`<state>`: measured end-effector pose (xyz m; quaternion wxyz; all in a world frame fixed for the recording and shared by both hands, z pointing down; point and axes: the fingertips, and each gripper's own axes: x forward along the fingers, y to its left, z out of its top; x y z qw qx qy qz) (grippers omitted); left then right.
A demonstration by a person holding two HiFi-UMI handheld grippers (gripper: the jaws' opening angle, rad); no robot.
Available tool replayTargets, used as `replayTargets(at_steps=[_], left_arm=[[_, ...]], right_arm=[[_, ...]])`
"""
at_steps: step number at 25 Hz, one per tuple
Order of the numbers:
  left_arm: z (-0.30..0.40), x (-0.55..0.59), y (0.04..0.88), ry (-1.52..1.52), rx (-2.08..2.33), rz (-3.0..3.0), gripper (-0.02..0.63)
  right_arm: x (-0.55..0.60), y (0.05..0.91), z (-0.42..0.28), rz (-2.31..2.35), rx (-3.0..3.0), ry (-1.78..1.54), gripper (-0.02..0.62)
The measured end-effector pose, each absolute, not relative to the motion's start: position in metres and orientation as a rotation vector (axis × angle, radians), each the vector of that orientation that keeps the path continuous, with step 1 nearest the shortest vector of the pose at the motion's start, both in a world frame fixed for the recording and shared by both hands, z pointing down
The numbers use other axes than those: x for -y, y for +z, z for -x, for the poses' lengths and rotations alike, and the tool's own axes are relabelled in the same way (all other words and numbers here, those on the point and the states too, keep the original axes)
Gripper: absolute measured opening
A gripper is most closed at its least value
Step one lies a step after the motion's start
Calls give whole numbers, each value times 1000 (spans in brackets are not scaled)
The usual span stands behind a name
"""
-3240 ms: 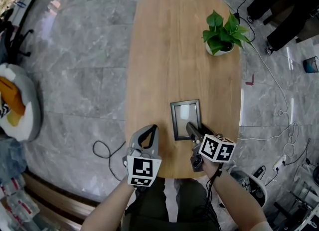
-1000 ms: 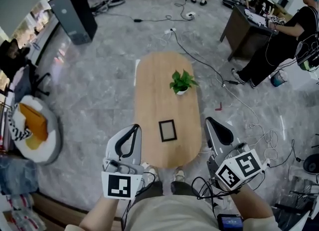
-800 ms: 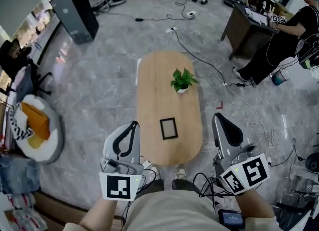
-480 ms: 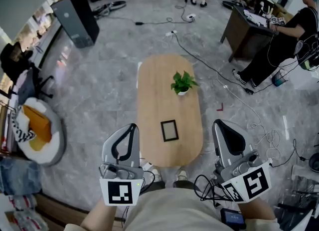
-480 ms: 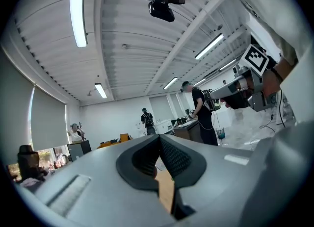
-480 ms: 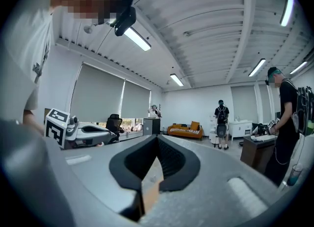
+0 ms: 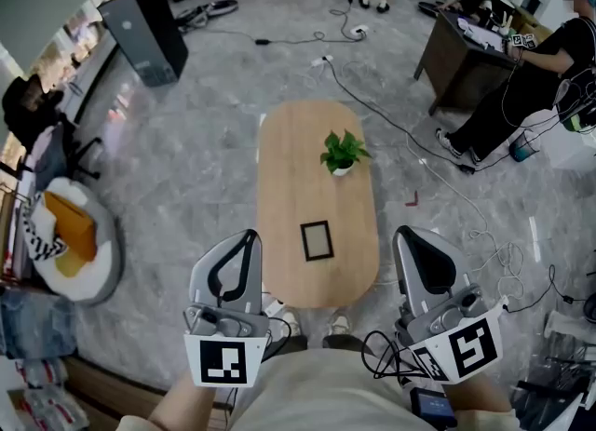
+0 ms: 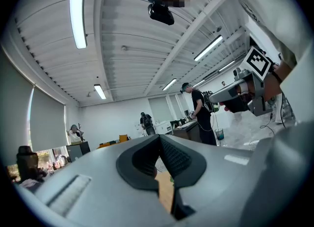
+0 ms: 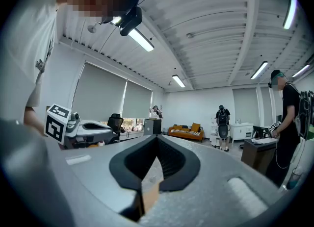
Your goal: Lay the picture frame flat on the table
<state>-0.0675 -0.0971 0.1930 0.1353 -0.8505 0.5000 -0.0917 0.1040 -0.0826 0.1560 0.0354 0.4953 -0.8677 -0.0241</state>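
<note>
The dark picture frame (image 7: 317,240) lies flat on the oval wooden table (image 7: 289,178), toward its near end, seen from high above in the head view. My left gripper (image 7: 244,237) is raised at the lower left, well off the table, jaws together and nothing in them. My right gripper (image 7: 407,235) is raised at the lower right, likewise shut and empty. In the left gripper view the left gripper (image 8: 159,138) points out across the room with its tips touching. The right gripper (image 9: 156,140) looks the same in its own view.
A small potted plant (image 7: 341,154) stands on the table beyond the frame. Cables (image 7: 391,131) trail over the grey floor. A black cabinet (image 7: 145,31) stands far left, a person at a desk (image 7: 507,75) at the right, a round cushion (image 7: 65,243) on the left.
The view has pulled far back from the table since the earliest frame, when the right gripper was at the frame. Over the last second both grippers shifted only slightly.
</note>
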Motion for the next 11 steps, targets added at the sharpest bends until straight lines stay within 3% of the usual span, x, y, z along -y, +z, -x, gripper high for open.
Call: replayTargets(at_steps=[11], left_arm=[[66,87,187,-240,-1439,2479,20]], right_arm=[[72,150,-97,-1510,2668,-137,2]])
